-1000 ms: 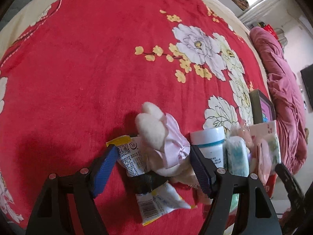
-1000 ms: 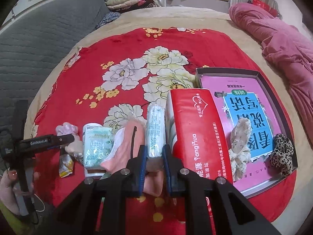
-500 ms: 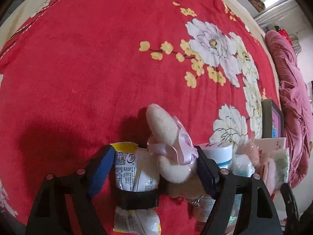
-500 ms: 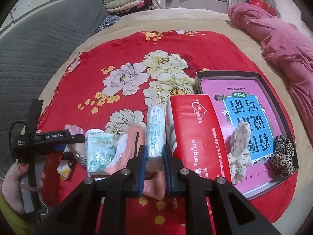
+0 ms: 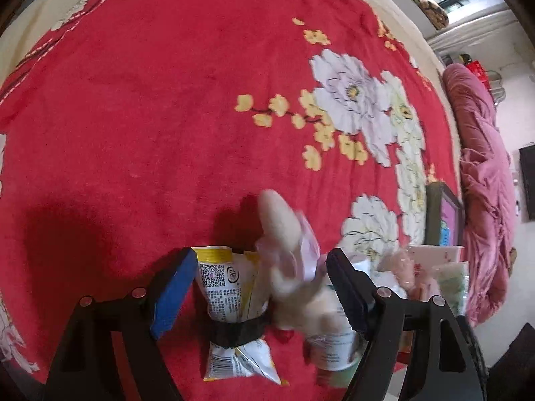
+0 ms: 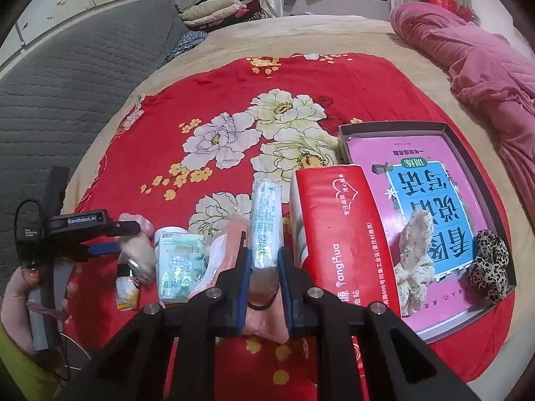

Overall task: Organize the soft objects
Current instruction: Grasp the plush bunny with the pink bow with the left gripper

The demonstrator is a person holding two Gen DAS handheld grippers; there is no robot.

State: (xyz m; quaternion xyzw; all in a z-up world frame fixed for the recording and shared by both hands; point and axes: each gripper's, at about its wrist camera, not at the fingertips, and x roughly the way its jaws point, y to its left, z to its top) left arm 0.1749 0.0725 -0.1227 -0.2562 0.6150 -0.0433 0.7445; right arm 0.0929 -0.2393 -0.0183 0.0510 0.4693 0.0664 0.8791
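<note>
The plush toy (image 5: 294,277), upright one second ago, is now seen tipped and blurred against the snack packet (image 5: 230,287); release is inferred, though blur leaves contact unsure. The left gripper (image 5: 264,287) is spread wide around both. The right gripper (image 6: 264,267) is clamped narrowly on a tissue pack (image 6: 265,220), right of the packet.
</note>
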